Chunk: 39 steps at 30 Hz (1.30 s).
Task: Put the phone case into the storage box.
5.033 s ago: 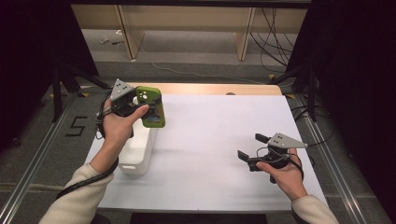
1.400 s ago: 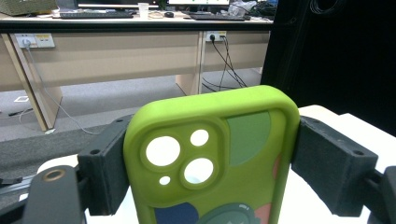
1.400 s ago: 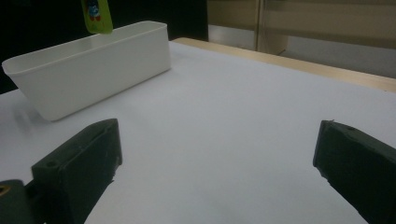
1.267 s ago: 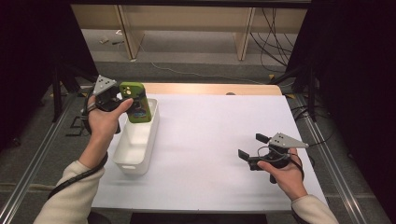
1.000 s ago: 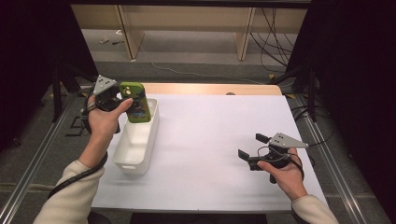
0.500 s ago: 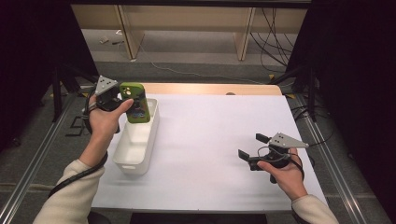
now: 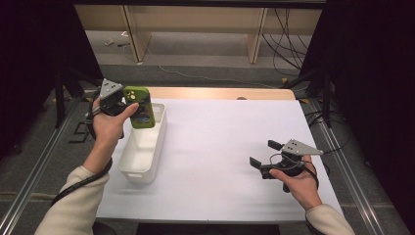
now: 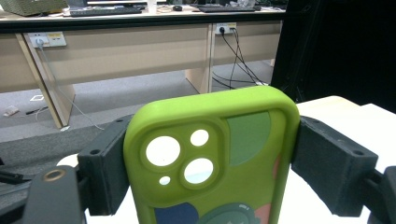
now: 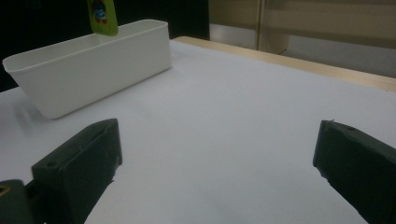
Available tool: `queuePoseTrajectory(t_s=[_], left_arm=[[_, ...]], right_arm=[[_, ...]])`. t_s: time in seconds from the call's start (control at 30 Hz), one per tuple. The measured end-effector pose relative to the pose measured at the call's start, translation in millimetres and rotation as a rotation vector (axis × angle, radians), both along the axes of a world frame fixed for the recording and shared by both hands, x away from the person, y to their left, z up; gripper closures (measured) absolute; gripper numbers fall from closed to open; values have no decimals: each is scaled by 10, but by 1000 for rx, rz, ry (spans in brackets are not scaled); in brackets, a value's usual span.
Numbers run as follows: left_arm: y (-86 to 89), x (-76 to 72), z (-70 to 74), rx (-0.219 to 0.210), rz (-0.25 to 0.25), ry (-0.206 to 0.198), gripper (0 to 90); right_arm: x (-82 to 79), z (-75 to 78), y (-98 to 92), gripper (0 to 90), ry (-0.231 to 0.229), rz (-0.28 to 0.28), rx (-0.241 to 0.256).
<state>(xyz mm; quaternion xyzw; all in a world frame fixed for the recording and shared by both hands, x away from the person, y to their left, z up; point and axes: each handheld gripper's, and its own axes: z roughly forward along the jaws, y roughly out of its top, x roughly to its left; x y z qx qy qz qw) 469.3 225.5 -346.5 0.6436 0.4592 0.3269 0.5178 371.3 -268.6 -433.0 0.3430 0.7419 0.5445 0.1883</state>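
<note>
Cream sleeves; black tools, left tool (image 7: 128, 100) and right tool (image 7: 264, 154), grey three-cornered top plates, trailing black cables.

Phone case (image 7: 139, 106) above bin's (image 7: 142, 155) far end, bin left on table (image 7: 220, 147)

The left gripper (image 7: 128, 101) is raised with its jaws clamped; the right gripper (image 7: 266, 155) sits low, jaws spread wide.

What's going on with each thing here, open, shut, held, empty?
Left tongs: shut on the green phone case.
Green phone case: held upright above the tub's far end.
White tub: on the table, looks empty.
Right tongs: open, holding nothing.
</note>
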Motion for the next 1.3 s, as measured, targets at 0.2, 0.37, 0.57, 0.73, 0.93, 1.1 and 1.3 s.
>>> queuePoseTrajectory(t_s=[0.2,0.37,0.57,0.73,0.93,1.1,1.3], left_arm=[[23,22,-16,6,8,3,181],[23,37,-32,15,9,4,181],[25,53,-28,18,12,2,181],[33,70,-27,14,16,1,181],[29,87,-27,16,17,1,181],[23,96,-29,17,21,1,181],[15,111,-31,15,23,-1,180]], right_arm=[[1,-2,0,22,-1,-1,1],[2,-2,-2,22,0,-2,1],[3,-3,-3,22,0,-2,1],[3,-6,-3,22,2,0,2],[6,-8,-3,24,3,-1,2],[5,-8,-5,24,4,-1,4],[6,-6,-5,26,4,-1,6]])
